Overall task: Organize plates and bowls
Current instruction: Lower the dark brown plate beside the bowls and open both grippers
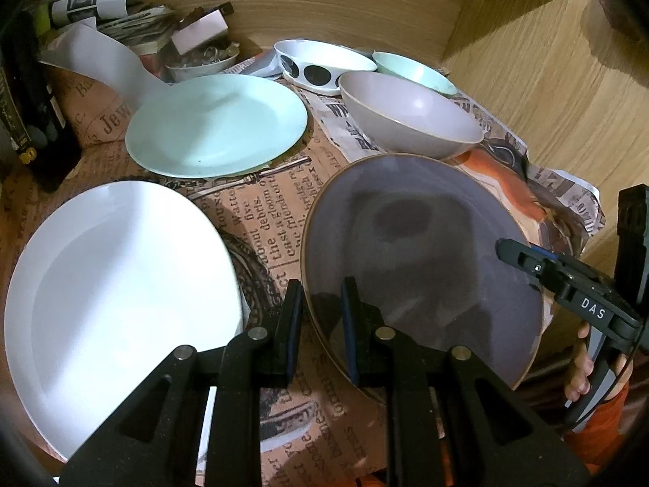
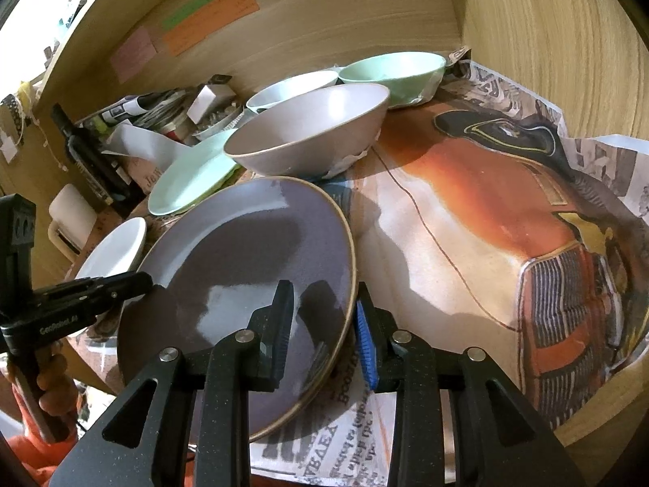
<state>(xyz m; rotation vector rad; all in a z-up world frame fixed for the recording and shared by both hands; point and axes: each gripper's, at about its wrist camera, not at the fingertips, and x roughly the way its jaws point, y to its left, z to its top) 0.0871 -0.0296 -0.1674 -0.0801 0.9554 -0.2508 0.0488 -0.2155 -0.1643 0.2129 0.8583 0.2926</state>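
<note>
A dark grey plate (image 1: 426, 251) (image 2: 243, 268) lies on the newspaper-covered shelf. My left gripper (image 1: 322, 304) straddles its left rim, one finger on each side, jaws a little apart. My right gripper (image 2: 324, 312) straddles its right rim the same way; it also shows in the left wrist view (image 1: 527, 261). A white plate (image 1: 117, 296) (image 2: 117, 249) lies left, a mint plate (image 1: 219, 126) (image 2: 190, 178) behind. A grey bowl (image 1: 409, 115) (image 2: 308, 134), a spotted white bowl (image 1: 320, 65) (image 2: 292, 87) and a mint bowl (image 1: 413, 71) (image 2: 393, 73) stand at the back.
Wooden walls close the shelf at the back (image 1: 324, 4) and right (image 2: 547, 40). Papers, a small box and a dish of clutter (image 1: 203, 57) fill the back left corner. A dark bottle (image 1: 36, 130) stands at the left. Bare newspaper lies right of the grey plate (image 2: 466, 223).
</note>
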